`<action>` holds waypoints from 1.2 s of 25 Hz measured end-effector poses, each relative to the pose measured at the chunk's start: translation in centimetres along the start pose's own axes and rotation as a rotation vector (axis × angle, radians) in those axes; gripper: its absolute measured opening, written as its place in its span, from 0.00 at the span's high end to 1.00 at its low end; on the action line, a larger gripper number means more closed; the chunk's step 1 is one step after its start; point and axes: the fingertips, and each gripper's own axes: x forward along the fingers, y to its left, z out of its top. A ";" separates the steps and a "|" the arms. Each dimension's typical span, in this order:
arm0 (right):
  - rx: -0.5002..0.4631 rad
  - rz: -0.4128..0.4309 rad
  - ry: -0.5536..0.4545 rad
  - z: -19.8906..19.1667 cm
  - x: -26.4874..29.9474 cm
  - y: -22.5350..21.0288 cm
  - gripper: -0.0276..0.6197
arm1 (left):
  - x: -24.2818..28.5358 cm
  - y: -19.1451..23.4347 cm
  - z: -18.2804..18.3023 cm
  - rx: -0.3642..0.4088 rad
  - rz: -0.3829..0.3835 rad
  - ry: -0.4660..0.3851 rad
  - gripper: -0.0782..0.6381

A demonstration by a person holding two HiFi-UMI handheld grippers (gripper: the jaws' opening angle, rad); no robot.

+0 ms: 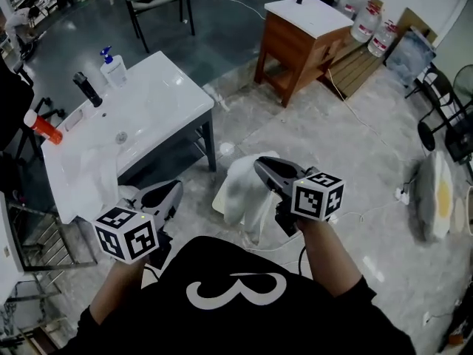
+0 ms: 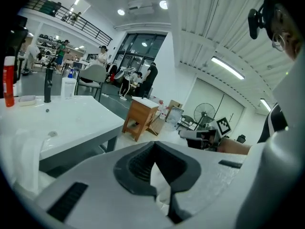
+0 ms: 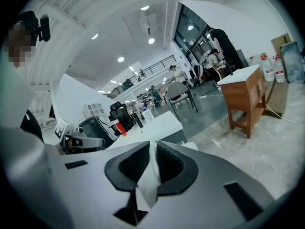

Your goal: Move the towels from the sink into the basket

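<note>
On the pale tiled floor (image 1: 347,146) of a big open room, a white sink (image 1: 170,95) on dark legs stands at the head view's left, and a brown wooden cabinet (image 1: 299,46) with a white top stands well apart from it, further back at the right. One white towel (image 1: 89,172) lies across the worktop's near corner and hangs over its front edge. A second towel (image 1: 240,187) is off the sink altogether and hangs in folds over the floor, between the sink and the cabinet. Its top edge is caught in the right gripper (image 1: 259,163). The right gripper view shows those jaws pressed almost together, with a strip of the white cloth pinched flat between the ribbed pads. The left gripper (image 1: 177,187) is low in front of the sink, just to the right of the draped towel's hanging edge and pointing past the worktop's corner; whether it touches that towel cannot be told. In the left gripper view its jaws meet at the tips. Something white shows in the narrow gap behind the tips, and it cannot be told what it is. On the worktop's far side stand a soap dispenser (image 1: 112,66) with a blue pump, a black tap (image 1: 87,89) and, at the left edge, a red bottle (image 1: 46,128). Water jugs (image 1: 366,22) stand beyond the cabinet.
</note>
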 end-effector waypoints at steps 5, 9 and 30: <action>0.046 -0.115 0.110 -6.1 1.5 -6.1 0.90 | 2.8 1.5 -2.6 -0.038 -0.017 0.055 0.88; 0.099 -0.190 0.174 -10.3 3.7 -10.9 0.90 | 4.8 3.5 -5.7 -0.073 -0.012 0.106 0.88; 0.242 -0.362 0.525 -30.5 14.5 -24.9 0.83 | 8.2 13.3 -18.4 -0.316 0.095 0.155 0.88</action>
